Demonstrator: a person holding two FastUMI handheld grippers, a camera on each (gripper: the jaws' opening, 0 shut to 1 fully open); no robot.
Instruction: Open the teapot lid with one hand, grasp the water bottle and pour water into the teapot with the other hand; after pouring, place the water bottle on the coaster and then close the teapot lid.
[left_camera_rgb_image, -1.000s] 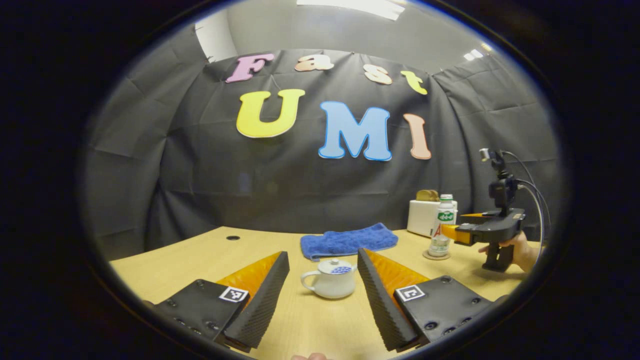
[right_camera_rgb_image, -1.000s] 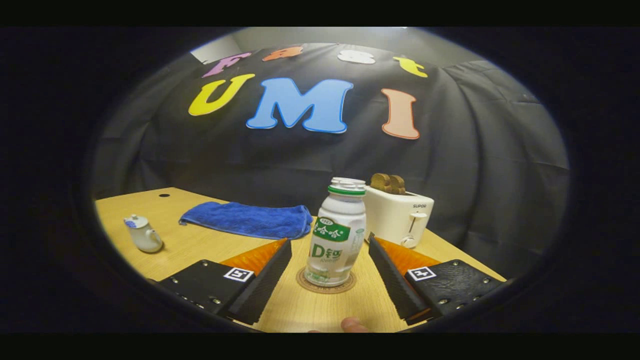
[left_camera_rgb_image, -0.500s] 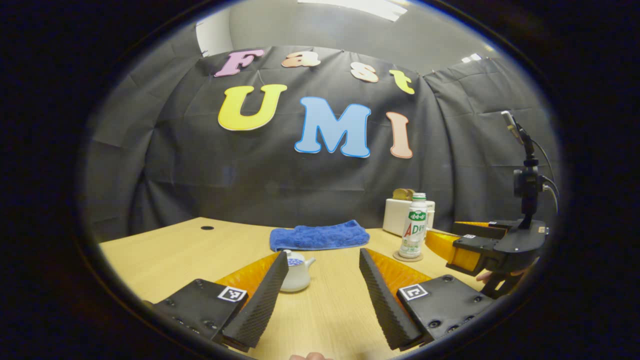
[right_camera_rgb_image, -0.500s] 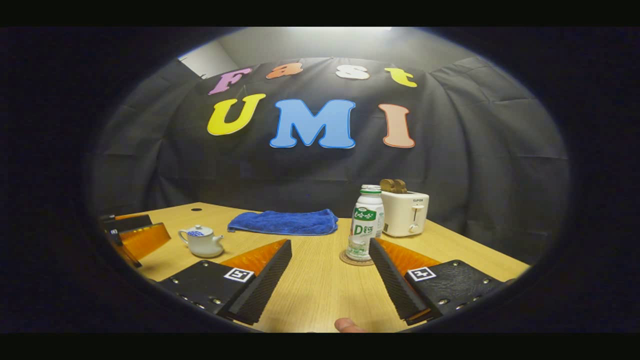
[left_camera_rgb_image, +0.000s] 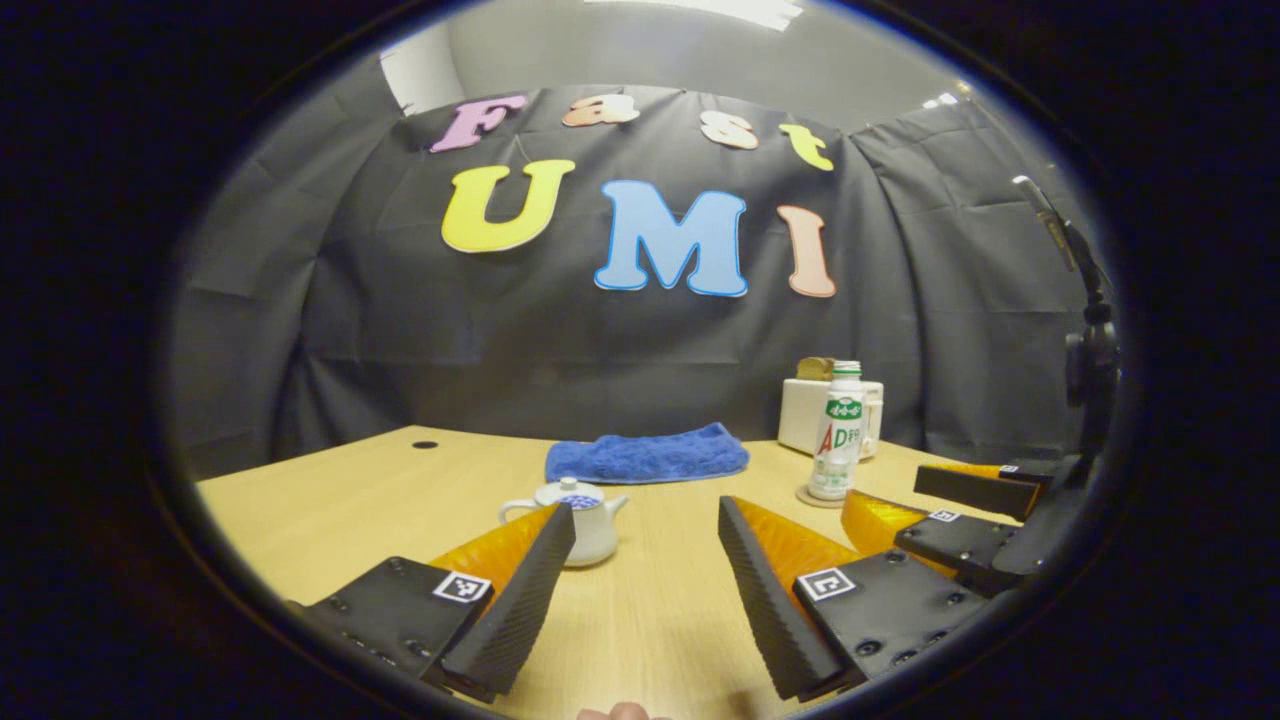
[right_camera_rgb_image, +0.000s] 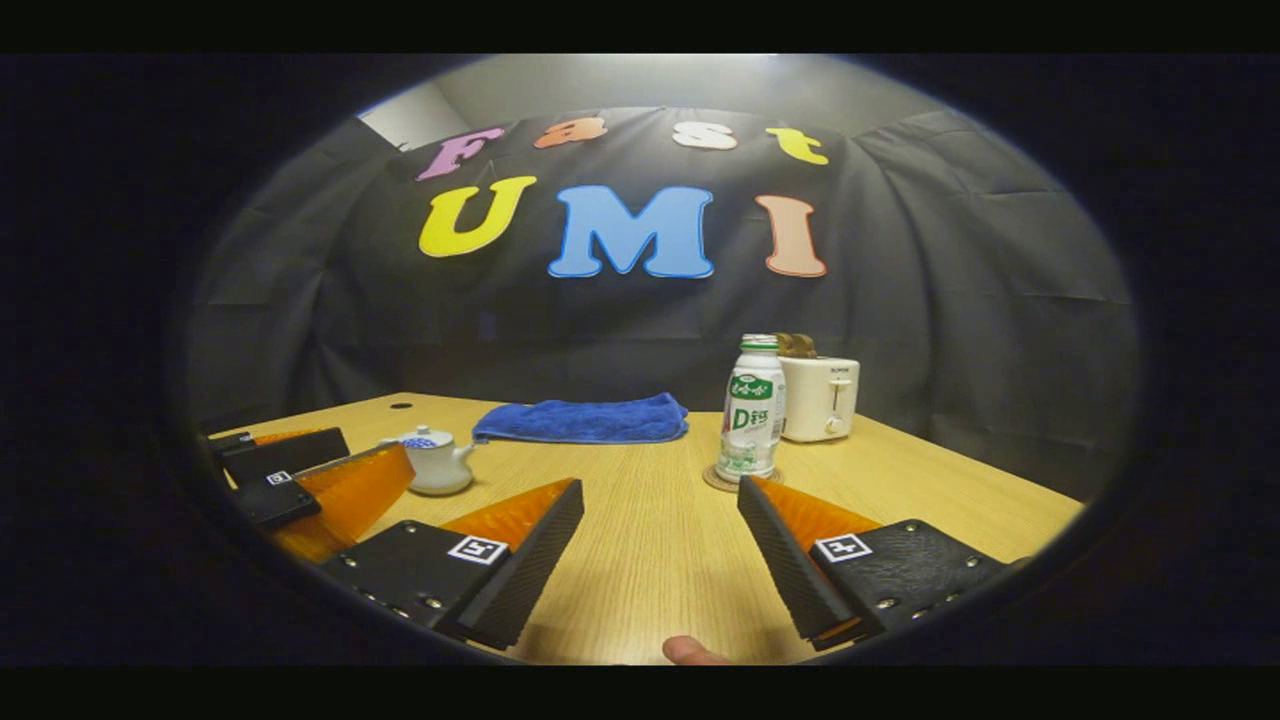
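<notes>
Black cloth wall (left_camera_rgb_image: 400, 330), wooden table (right_camera_rgb_image: 650, 540), grey ceiling, strip light (left_camera_rgb_image: 720, 10)

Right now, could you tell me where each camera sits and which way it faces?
Left gripper view: rides the left gripper, facing the white ceramic teapot across the wooden table; its open fingers and a fingertip show.
Right gripper view: rides the right gripper, facing the white plastic bottle on its round coaster; open fingers and a fingertip show.
Shared: teapot, bottle, blue towel, white toaster.
</notes>
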